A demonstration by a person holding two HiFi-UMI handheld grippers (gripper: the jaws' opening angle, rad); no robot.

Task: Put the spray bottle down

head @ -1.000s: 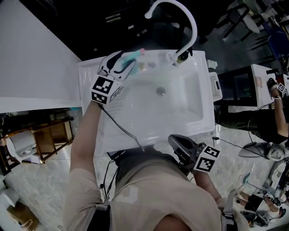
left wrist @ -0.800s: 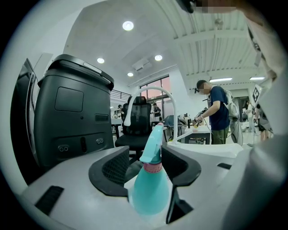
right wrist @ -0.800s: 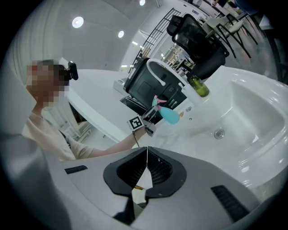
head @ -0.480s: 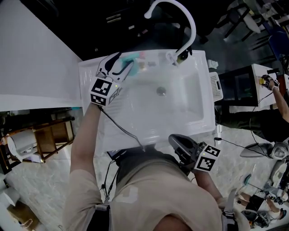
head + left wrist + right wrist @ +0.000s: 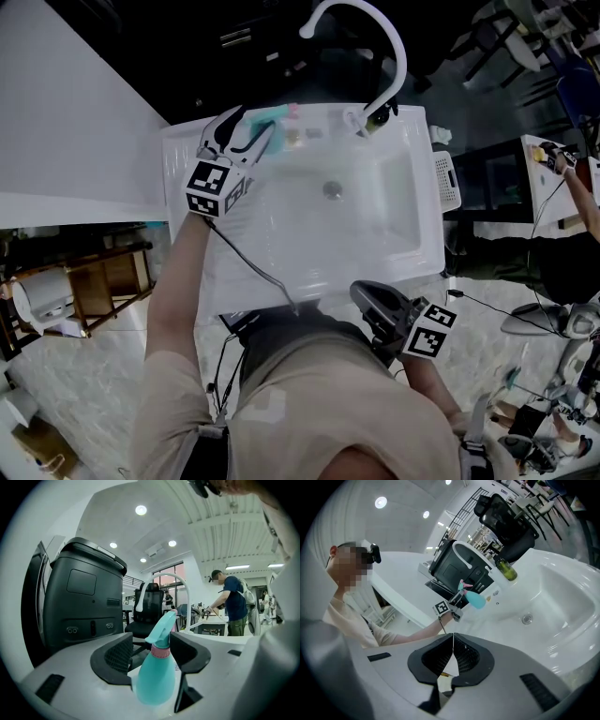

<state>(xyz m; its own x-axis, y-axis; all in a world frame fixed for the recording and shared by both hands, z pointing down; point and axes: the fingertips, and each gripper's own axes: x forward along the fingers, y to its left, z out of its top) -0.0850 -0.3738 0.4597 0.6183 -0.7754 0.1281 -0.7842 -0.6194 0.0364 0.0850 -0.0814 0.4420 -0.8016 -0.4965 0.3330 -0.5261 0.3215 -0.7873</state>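
A teal spray bottle [image 5: 157, 679] with a pink collar stands upright on the back left rim of the white sink [image 5: 309, 272]. It also shows as a teal shape in the head view [image 5: 272, 117] and in the right gripper view [image 5: 477, 600]. My left gripper [image 5: 152, 651] is around the bottle's neck and its jaws are opening. A gap shows between the left pad [image 5: 117, 656] and the bottle. In the head view the left gripper [image 5: 255, 127] is at the sink's back left corner. My right gripper [image 5: 453, 641] is shut on nothing, near the sink's front edge [image 5: 361, 291].
A white arched faucet [image 5: 375, 37] rises from the sink's back rim, with a green bottle [image 5: 380, 117] at its base. The drain [image 5: 332, 189] lies mid-basin. A black machine [image 5: 79, 602] stands behind the sink. Other people work at tables [image 5: 562, 169] on the right.
The left gripper's jaws have spread a little wider round the spray bottle, and the gripper has turned slightly. The right gripper has not moved.
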